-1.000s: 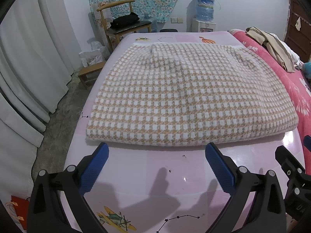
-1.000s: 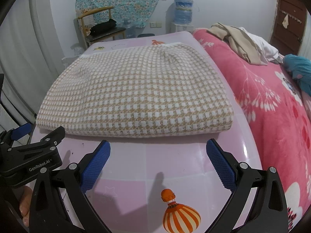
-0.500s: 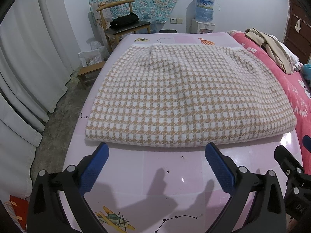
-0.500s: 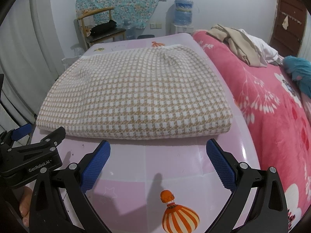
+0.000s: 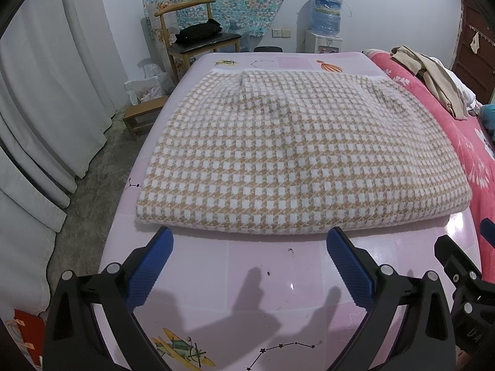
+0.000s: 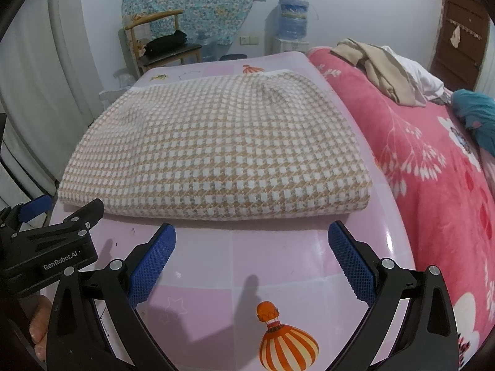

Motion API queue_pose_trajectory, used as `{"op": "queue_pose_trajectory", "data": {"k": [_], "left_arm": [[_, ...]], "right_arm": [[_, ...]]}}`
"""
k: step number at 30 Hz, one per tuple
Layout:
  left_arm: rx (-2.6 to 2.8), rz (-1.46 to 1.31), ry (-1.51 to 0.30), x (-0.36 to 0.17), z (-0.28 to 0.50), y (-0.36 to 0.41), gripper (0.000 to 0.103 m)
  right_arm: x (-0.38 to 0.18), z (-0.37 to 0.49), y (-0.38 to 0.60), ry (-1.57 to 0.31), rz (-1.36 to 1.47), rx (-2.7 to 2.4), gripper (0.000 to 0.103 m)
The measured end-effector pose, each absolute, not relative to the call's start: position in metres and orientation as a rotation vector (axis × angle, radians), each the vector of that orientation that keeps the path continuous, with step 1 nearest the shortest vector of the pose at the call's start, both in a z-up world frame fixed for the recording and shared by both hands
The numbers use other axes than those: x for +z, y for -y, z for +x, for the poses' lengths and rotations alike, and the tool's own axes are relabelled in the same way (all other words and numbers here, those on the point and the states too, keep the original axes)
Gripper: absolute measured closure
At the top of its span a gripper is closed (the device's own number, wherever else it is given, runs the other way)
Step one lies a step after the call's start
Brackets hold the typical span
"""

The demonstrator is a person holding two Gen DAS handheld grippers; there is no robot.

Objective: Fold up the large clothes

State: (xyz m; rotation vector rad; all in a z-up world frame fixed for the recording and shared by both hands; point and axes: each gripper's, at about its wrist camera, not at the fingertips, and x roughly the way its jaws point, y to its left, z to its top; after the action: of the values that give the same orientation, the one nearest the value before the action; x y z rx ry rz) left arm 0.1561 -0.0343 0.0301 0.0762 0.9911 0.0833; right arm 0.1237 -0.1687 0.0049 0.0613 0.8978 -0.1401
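A tan-and-white houndstooth garment (image 5: 297,154) lies folded flat on the pink table (image 5: 278,278), its thick folded edge toward me. In the right wrist view the same garment (image 6: 222,148) fills the middle of the table (image 6: 278,259). My left gripper (image 5: 249,238) is open just short of the near folded edge, holding nothing. My right gripper (image 6: 252,235) is open too, in front of the garment's near right part, empty. The left gripper's body (image 6: 46,247) shows at the left of the right wrist view.
A pink flowered bed (image 6: 433,170) runs along the table's right side with beige clothes (image 6: 380,68) and a teal item (image 6: 473,114) on it. Behind the table stand a wooden chair (image 5: 198,37) and a water dispenser (image 5: 324,27). Curtains (image 5: 46,92) hang left.
Both grippers have crept slightly closer to the garment's near edge. The garment has not moved and both jaws stay open.
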Motion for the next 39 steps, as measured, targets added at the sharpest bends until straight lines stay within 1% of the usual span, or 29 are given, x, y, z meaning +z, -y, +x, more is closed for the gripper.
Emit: {"op": "queue_pose_trajectory", "data": {"k": [39], "left_arm": [[0.089, 0.069, -0.988, 0.0305, 0.1567, 0.0305, 0.005]], "right_arm": [[0.0052, 0.1211, 0.1710, -0.898, 0.054, -0.130, 0.008]]}}
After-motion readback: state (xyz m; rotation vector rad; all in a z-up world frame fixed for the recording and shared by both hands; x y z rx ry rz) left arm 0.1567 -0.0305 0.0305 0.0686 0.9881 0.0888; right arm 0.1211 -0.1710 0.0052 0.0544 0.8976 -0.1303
